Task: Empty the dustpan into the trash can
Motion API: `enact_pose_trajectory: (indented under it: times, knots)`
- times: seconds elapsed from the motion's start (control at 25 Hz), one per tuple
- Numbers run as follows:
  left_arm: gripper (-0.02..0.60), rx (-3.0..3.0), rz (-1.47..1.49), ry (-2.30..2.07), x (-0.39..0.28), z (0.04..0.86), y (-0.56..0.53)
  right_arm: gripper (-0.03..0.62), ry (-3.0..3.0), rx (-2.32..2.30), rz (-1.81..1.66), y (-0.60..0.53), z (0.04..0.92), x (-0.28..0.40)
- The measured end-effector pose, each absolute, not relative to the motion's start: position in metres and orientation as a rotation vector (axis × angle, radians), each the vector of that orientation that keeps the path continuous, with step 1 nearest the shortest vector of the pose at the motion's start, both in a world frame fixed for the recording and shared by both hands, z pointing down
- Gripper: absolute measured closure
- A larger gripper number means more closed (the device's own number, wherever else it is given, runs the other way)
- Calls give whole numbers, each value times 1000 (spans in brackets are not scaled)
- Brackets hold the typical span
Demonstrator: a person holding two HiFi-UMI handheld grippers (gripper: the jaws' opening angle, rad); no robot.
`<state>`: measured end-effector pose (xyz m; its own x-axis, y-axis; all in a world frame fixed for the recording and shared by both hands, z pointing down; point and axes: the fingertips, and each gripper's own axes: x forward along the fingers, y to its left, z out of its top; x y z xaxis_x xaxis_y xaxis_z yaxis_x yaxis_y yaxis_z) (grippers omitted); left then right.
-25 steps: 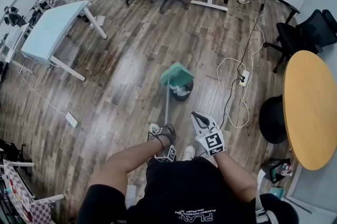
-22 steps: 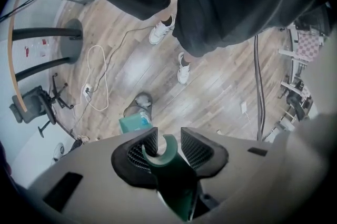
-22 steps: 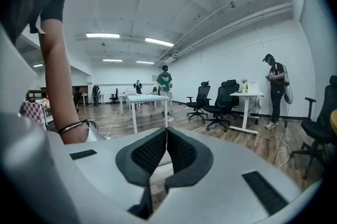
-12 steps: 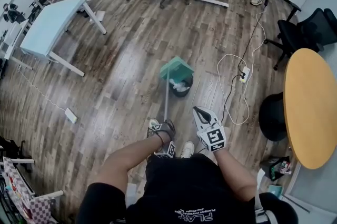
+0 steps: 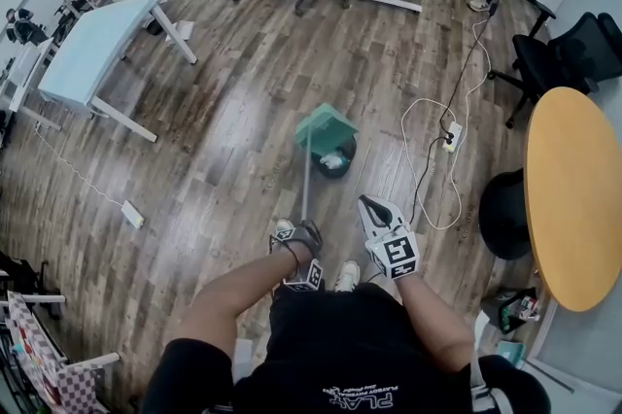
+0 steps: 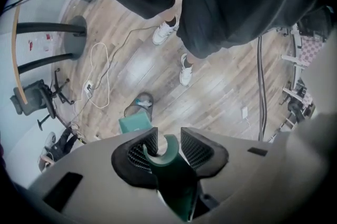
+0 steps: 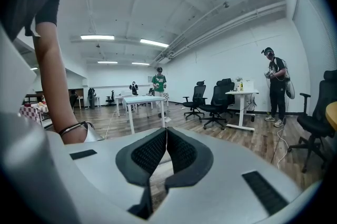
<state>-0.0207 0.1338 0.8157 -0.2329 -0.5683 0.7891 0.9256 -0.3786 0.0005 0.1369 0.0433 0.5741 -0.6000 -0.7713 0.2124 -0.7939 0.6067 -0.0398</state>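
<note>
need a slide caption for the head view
Left gripper holds a green dustpan by its long handle at the trash can.

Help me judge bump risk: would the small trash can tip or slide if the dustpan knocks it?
Probably slides first: the trash can looks small and sits on smooth, glossy wood floor. Likely light, holding only some pale scraps. The dustpan hangs over its rim, so a high knock might tip it.

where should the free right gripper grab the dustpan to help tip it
Probably the thin pole of the dustpan, just beyond the left gripper, coming in from the right with jaws across it: that stretch is straight, slim and bare, well short of the trash can.
</note>
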Motion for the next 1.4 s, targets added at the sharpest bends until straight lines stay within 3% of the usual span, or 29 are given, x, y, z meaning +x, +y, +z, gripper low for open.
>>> enact_pose_trajectory:
  times: [0.32,0.64,1.4]
  knots:
    - [446,-1126,-1804,-413,-1,801,130,569,-2652,1302,233,51,581,140]
    - [524,-1518,-1740,45,35,743,109,569,-2638,1329,246,57,584,149]
    - [532,-1998,-1713,667,21,694,51,570,-2652,1386,253,52,576,157]
